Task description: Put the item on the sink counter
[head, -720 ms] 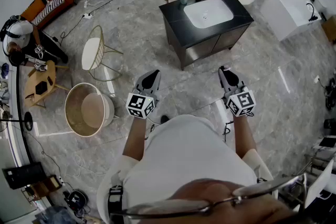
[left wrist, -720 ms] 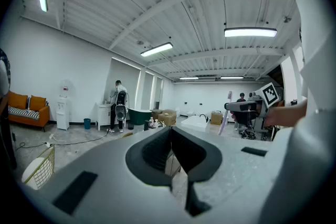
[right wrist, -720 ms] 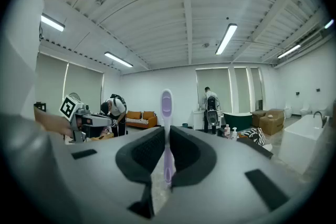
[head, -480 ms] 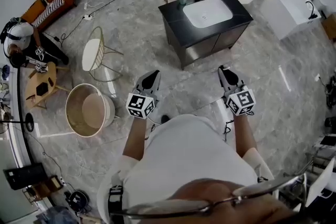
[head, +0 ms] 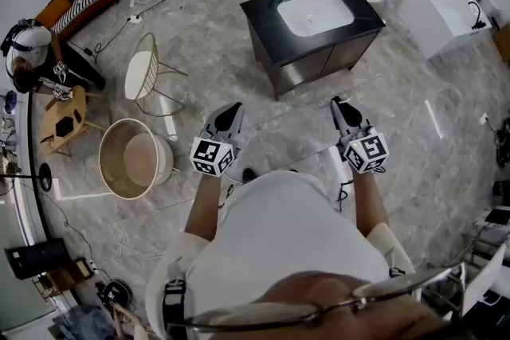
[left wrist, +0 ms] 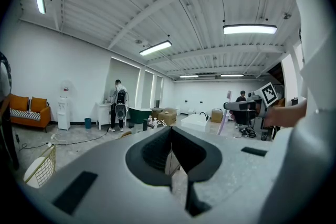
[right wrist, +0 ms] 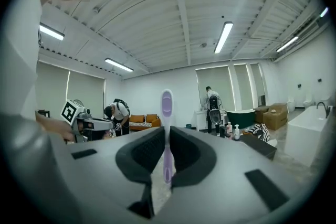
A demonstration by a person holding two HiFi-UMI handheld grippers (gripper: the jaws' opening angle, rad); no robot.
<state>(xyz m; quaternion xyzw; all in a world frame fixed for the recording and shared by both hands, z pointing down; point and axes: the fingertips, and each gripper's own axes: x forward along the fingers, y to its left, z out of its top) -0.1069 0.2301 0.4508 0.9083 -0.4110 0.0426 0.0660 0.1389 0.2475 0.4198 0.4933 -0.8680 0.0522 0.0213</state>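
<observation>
My right gripper (right wrist: 167, 132) pinches a purple toothbrush (right wrist: 167, 103) upright, well short of the sink counter (head: 269, 15); my left gripper (left wrist: 170, 135), equally far from that counter, has its jaws together, holding nothing.

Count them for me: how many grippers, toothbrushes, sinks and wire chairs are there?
Grippers: 2, the left gripper and the right gripper
Purple toothbrush: 1
White sink: 1
Gold wire chair: 1
Total: 5
</observation>
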